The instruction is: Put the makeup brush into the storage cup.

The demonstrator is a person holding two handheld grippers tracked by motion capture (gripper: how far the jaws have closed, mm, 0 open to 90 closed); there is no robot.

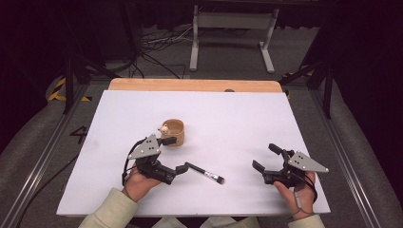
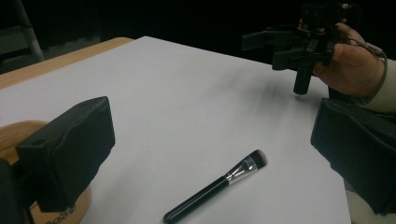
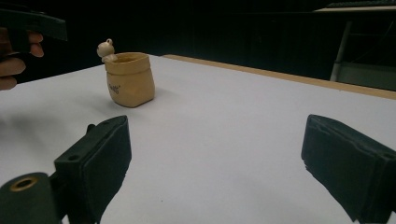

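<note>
High view: brush (image 1: 205,173) just beside gaping left claw (image 1: 174,154).

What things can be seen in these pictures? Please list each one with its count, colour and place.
brush: one, black handle, silver collar, dark bristles; lying flat on the sheet, just right of the left gripper.
pot: one, tan, shaped like a small sack, with a pale little figure on its rim; upright, left of the middle.
sheet: one, white; covering the table.
table: one, light wood; its edge shows at the far side.
stand: one, white metal; on the floor beyond the table.
left gripper: one, black; open, near the pot and brush.
right gripper: one, black; open, holding nothing.
</note>
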